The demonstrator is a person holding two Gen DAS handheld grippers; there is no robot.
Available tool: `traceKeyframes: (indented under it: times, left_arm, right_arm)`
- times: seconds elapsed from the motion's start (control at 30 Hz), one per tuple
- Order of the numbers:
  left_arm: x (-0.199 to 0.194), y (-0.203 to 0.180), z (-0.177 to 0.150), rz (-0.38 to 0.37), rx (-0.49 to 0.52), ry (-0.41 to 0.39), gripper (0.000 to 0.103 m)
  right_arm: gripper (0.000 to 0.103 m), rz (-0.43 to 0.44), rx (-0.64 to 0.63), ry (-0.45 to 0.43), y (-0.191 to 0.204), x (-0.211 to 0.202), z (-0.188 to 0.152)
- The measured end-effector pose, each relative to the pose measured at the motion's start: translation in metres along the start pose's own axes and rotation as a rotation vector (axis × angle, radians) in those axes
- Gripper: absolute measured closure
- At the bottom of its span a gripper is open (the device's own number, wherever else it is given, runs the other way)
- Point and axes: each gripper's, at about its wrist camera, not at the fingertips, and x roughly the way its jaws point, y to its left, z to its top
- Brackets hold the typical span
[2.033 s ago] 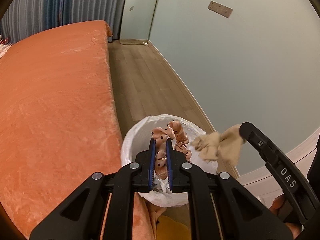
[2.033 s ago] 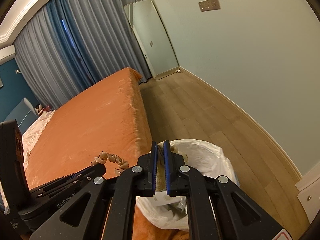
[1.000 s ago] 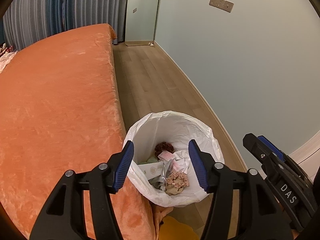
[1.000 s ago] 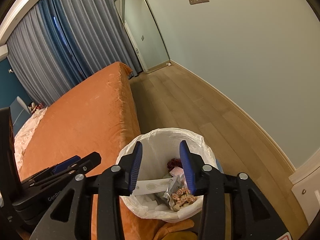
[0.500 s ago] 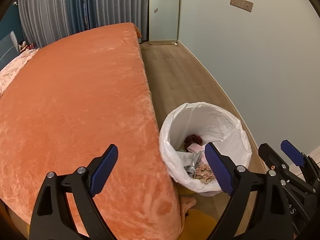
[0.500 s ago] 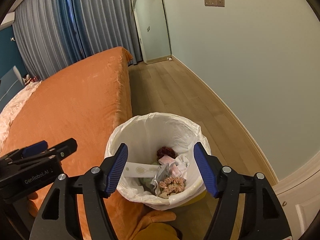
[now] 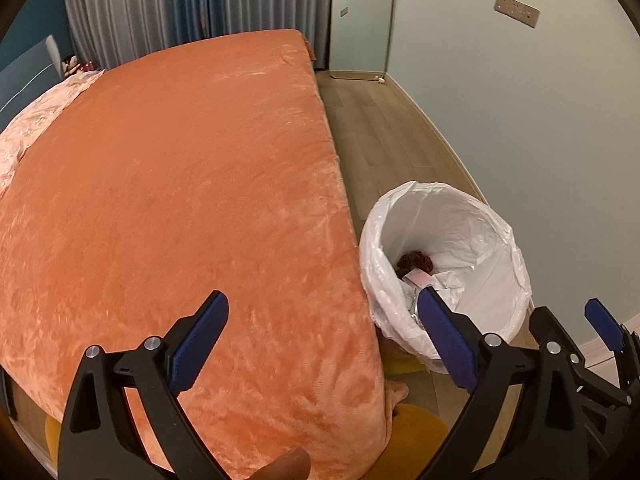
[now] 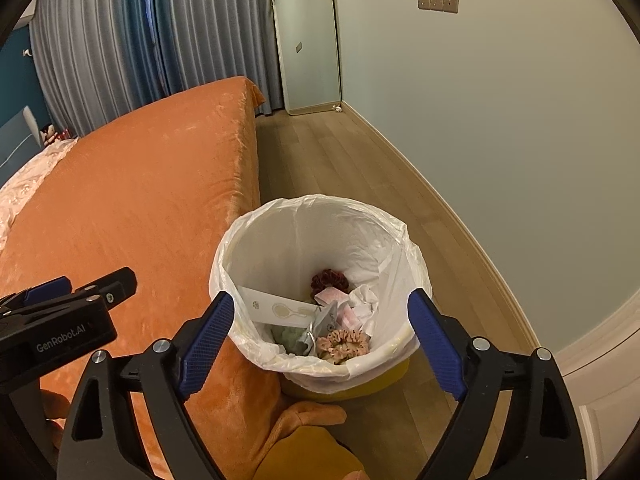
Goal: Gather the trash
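Two hand-held grippers — left [image 7: 322, 338], right [image 8: 322, 338] — just spread, nothing between, orange bed [image 7: 180, 180], wood floor [image 8: 340, 160]

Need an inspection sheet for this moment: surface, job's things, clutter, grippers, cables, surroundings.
Surface: orange bedspread, nothing lying on the part in view; wood floor beside it.
Job's things: trash bin with white liner, standing on the floor against the bed edge; inside lie a pink scrunchie, dark red scrunchie, white card and crumpled paper.
Clutter: nothing seen.
Grippers: left gripper open and empty over the bed edge; right gripper open and empty above the bin; both sets of jaws have just been opening.
Cables: nothing seen.
Surroundings: curtains, standing mirror, wall switch plate.
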Motion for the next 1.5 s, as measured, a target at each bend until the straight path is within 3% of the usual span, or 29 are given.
traceKeyframes:
  times: [0.17, 0.53, 1.13, 1.5]
  left_arm:
    - [0.005, 0.008, -0.005, 0.026, -0.011, 0.007, 0.011]
    - [0.005, 0.012, -0.01, 0.057, -0.031, -0.006, 0.011]
    - [0.007, 0.01, -0.015, 0.153, 0.014, -0.014, 0.011]
    - [0.002, 0.013, -0.014, 0.147, 0.011, -0.013, 0.011]
  right_arm:
    - [0.007, -0.007, 0.016, 0.011, -0.001, 0.004, -0.007]
    - [0.007, -0.059, -0.026, 0.0, 0.003, 0.005, -0.017]
    - [0.007, -0.065, -0.046, 0.009, 0.011, 0.008, -0.019]
    - [0.007, -0.077, -0.047, 0.021, 0.016, 0.008, -0.021]
